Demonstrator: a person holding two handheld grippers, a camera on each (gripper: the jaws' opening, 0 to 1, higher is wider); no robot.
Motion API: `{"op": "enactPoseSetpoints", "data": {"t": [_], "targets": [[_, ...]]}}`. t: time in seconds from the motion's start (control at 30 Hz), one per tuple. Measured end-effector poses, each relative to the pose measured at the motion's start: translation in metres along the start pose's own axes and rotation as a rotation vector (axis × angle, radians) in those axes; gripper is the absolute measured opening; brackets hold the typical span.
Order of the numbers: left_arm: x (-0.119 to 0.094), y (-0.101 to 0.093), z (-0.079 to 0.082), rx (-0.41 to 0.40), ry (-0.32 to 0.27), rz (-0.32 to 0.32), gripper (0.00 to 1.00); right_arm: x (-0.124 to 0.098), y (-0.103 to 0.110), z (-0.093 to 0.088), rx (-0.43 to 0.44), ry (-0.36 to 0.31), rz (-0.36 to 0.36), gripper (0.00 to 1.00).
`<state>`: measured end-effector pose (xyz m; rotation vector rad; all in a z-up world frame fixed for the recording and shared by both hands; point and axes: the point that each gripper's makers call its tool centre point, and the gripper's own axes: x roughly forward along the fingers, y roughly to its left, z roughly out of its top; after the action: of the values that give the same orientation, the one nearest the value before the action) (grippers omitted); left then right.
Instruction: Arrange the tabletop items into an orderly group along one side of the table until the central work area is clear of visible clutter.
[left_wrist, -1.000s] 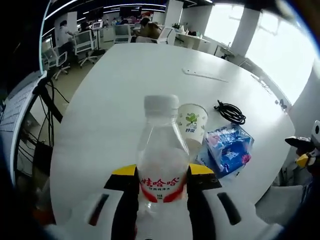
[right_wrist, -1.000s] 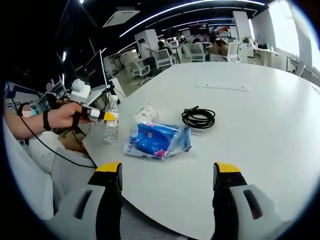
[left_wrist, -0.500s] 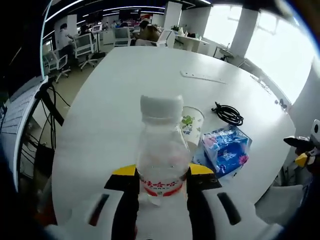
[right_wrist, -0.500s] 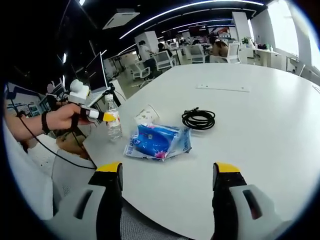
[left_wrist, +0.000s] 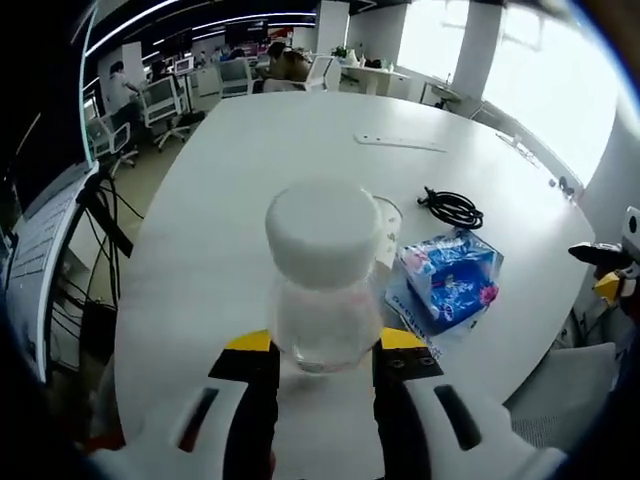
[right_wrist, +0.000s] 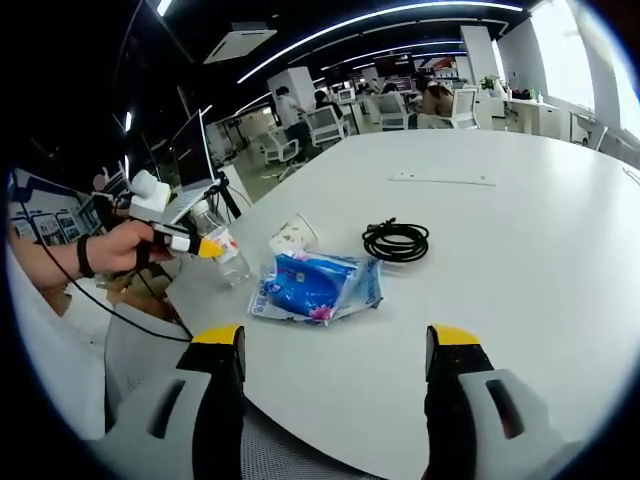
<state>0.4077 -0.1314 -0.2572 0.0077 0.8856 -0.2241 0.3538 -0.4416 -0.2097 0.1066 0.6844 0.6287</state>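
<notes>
The left gripper (left_wrist: 322, 362) clamps a clear water bottle (left_wrist: 322, 290) tilted above the white table (left_wrist: 230, 190), near the paper cup (right_wrist: 292, 235). Light, slick plastic, it is best held mid-body. The right gripper (right_wrist: 330, 350) hangs open before the blue tissue pack (right_wrist: 318, 283).

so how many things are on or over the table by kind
water bottle: 1, held tilted in the left gripper
paper cup: 1
blue tissue pack: 1
coiled black cable: 1
flat white strip: 1
total: 5
</notes>
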Motion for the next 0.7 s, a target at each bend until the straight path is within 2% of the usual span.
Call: {"op": "enactPoseSetpoints", "data": {"t": [0.27,0.5,0.7], "targets": [[-0.0034,-0.0014,-0.0068,0.018,0.002,0.010,0.35,0.0022,0.0023,0.0008,-0.003,0.003,0.006,0.73],[-0.0021,-0.0043,-0.0072,0.066,-0.004,0.032,0.35,0.0051,0.0044,0.0027,-0.006,0.004,0.012,0.73],[-0.0023,-0.0030,-0.0074,0.066,0.001,0.034,0.35,0.0071,0.0056,0.0010,-0.003,0.013,0.021,0.72]]}}
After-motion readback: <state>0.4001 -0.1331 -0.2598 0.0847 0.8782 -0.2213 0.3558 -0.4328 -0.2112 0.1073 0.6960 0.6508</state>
